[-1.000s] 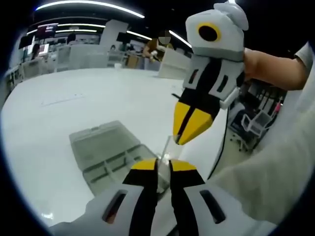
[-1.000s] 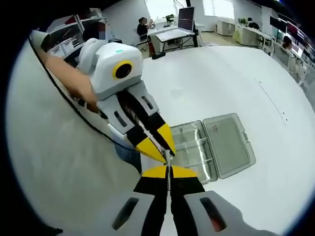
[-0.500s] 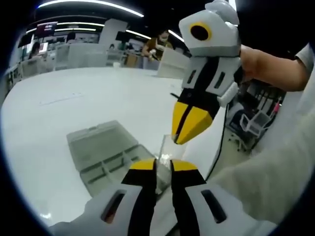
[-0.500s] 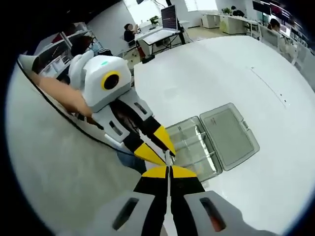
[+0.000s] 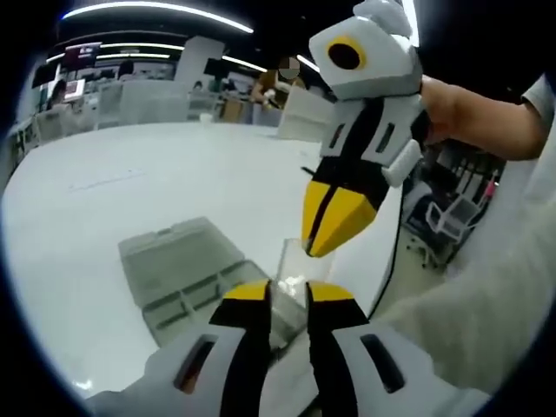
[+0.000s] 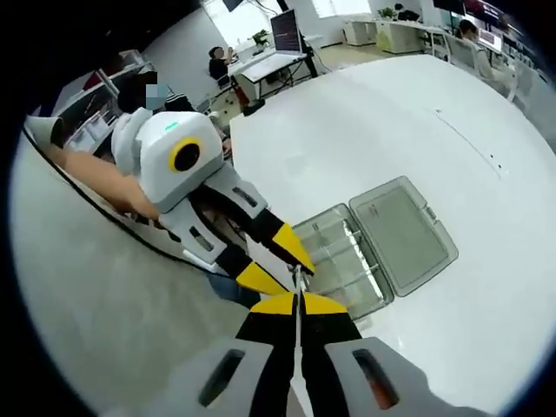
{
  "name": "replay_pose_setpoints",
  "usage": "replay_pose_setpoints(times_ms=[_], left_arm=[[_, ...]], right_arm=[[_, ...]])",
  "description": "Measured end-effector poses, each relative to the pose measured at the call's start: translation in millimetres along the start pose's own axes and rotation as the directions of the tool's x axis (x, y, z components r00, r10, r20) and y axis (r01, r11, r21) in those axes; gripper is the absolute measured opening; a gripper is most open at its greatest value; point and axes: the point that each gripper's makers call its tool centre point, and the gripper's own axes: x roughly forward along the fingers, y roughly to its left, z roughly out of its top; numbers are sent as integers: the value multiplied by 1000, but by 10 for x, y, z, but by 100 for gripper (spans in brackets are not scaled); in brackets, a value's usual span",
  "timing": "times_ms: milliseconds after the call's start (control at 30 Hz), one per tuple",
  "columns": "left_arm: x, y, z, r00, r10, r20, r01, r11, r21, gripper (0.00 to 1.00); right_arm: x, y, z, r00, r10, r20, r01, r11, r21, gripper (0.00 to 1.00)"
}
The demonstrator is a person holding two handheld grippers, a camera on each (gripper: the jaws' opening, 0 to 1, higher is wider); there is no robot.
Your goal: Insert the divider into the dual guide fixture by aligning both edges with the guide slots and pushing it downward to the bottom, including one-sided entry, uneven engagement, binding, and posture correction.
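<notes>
The divider (image 5: pixel 291 265) is a thin clear plate, held above the table (image 5: pixel 130 174) near the open clear box (image 6: pixel 373 248). The box lies flat, lid (image 6: pixel 401 233) open beside its slotted tray. The right gripper (image 6: pixel 298 300) pinches the divider edge, jaws pressed together. The left gripper (image 5: pixel 288 291) has jaws slightly spread around the divider; contact cannot be told. A hand (image 5: pixel 465 117) holds the right gripper, tips pointing down.

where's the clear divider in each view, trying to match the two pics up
left gripper view: the clear divider stands just above centre-bottom, between the left gripper below and the right gripper above it.
right gripper view: seen edge-on, a thin strip at centre-bottom, above the right gripper.
shared landmark: the open clear compartment box on the white table lies right behind the divider in both.
</notes>
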Motion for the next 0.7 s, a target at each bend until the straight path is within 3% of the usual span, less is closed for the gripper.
replay_pose_setpoints(times_ms=[200,700], left_arm=[[13,-33,-30,1000,-3,-10,3,1000,8,24],[28,-75,-34,1000,-5,-20,6,997,80,25]], right_arm=[[-7,-20,4,1000,-5,0,5,1000,10,0],[-5,-58,-26,1000,-13,-8,14,996,86,0]])
